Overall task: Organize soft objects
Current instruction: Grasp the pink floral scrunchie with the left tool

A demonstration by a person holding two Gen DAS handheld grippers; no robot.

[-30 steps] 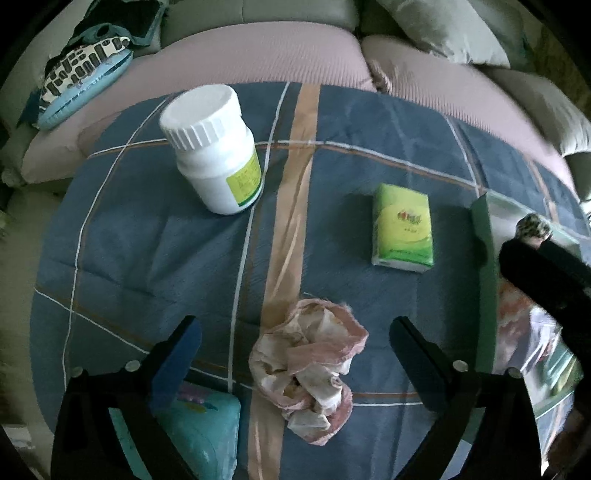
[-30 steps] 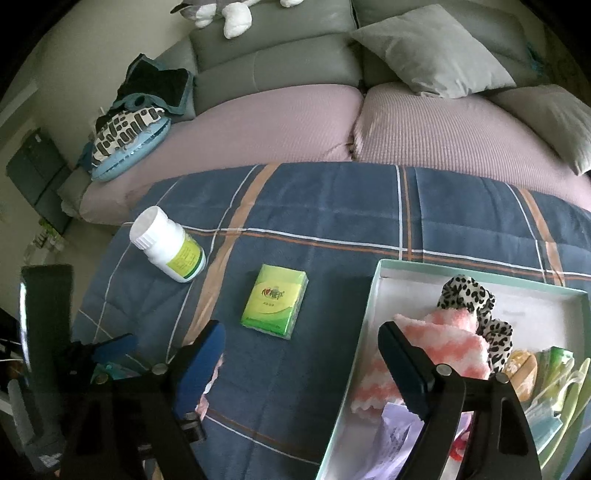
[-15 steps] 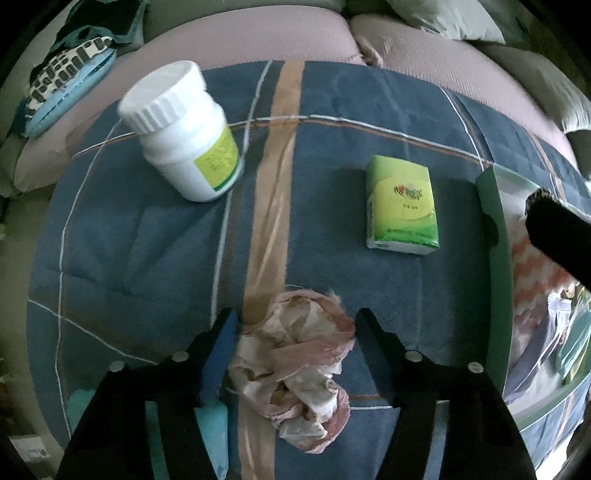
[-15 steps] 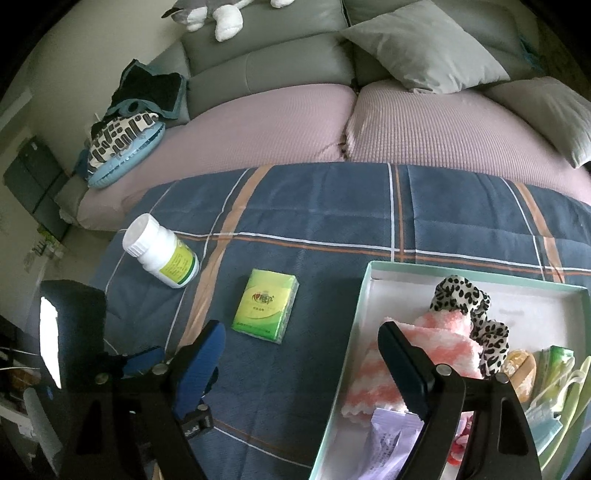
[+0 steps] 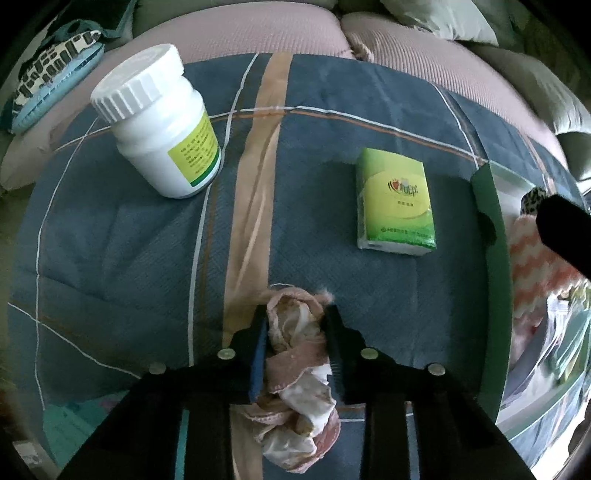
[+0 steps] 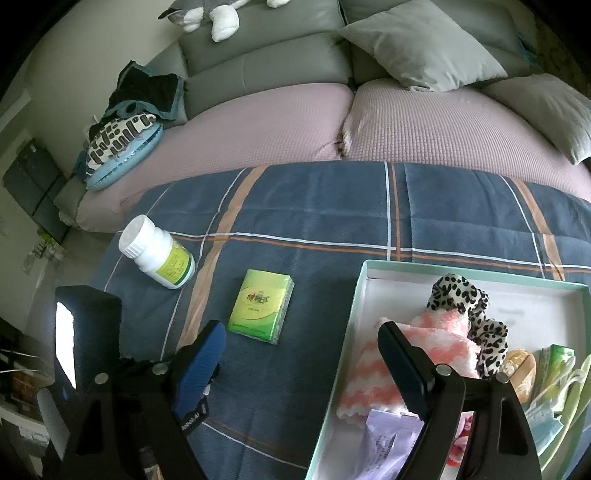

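left tool: clenched on the pink-and-white crumpled cloth, fingers pressed in on both sides; the cloth bulges out ahead of the tips and hangs below them
cloth position: on the blue plaid blanket, right on the tan stripe, near front edge of the left wrist view
right tool: released, jaws spread wide, nothing between them; blue-padded finger over the blanket, black finger over the tray
tray: mint green rim, white inside, sits on the blanket right of the cloth; its wall is side-on in the left view
tray contents: leopard scrunchie, pink-and-white zigzag fuzzy cloth touching it, pale purple packet near the front, small packets at right edge, too jumbled to name
between cloth and tray: green tissue pack lying flat on the blanket, apart from both; also in right view
white pill bottle: upright, ribbed cap, yellow-green label, far left of blanket, well apart from tissue pack
teal packet: bottom left, partly hidden by tool body
behind blanket: pink sofa seat cushions, grey pillows, a plush toy on top of backrest, patterned blue cushion at left end
dark block with lit screen: left of right tool, cannot tell what it is
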